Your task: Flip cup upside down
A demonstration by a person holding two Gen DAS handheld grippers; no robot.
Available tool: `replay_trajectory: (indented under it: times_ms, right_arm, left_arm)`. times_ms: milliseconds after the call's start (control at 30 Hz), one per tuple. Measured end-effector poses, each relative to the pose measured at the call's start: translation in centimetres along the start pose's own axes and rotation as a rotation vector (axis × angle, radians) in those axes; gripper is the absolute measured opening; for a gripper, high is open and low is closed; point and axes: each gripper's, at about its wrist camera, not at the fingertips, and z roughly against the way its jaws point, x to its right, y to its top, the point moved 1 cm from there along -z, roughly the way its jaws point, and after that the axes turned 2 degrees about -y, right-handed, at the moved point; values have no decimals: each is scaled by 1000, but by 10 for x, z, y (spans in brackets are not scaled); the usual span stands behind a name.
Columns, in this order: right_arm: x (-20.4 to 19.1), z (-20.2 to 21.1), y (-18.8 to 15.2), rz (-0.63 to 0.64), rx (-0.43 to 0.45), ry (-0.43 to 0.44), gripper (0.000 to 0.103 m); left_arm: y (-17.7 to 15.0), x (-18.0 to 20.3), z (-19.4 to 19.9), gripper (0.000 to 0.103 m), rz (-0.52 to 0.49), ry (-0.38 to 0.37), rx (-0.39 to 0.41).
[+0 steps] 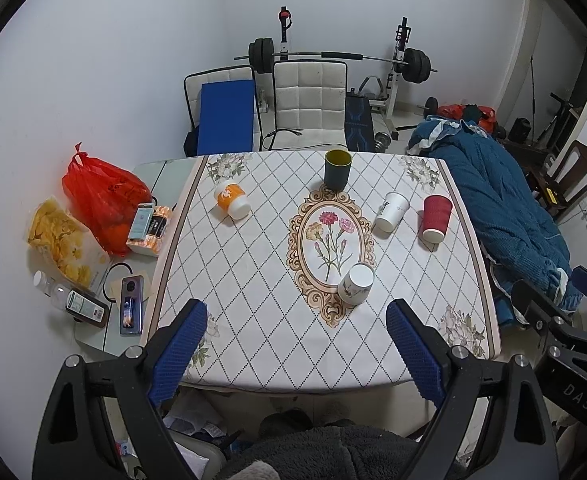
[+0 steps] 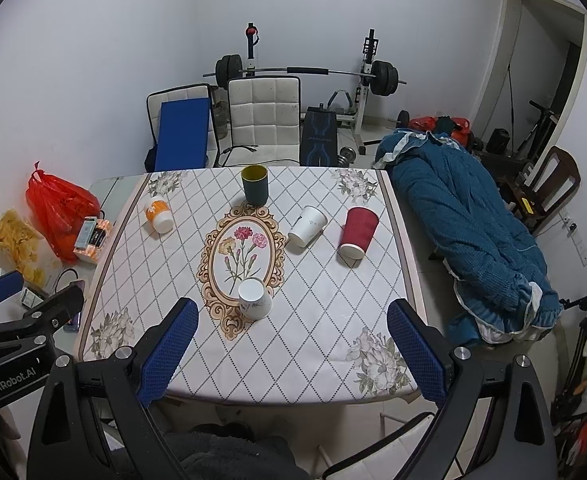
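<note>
Several cups stand on a table with a diamond-pattern cloth (image 1: 253,280) (image 2: 313,320). A dark green cup (image 1: 337,170) (image 2: 255,184) stands mouth up at the back. An orange and white cup (image 1: 232,201) (image 2: 158,214), a white paper cup (image 1: 391,212) (image 2: 307,226), a red paper cup (image 1: 435,219) (image 2: 358,232) and a white floral cup (image 1: 355,284) (image 2: 254,298) stand upside down. My left gripper (image 1: 297,348) is open and empty above the near table edge. My right gripper (image 2: 293,350) is open and empty there too.
A red plastic bag (image 1: 101,200), a bag of chips (image 1: 63,244), small boxes, bottles and a phone (image 1: 130,310) lie on the bare table strip at the left. A blue quilt (image 2: 473,232) lies to the right. Two white chairs (image 1: 309,104) and a barbell rack stand behind.
</note>
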Motion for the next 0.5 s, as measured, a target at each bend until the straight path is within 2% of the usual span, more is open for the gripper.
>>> replay_trajectory:
  times_ms: [500]
  right_arm:
    - [-1,-4,1,1,-6,5,98]
  left_arm:
    - [-3,-1,-1,92,8,4,2]
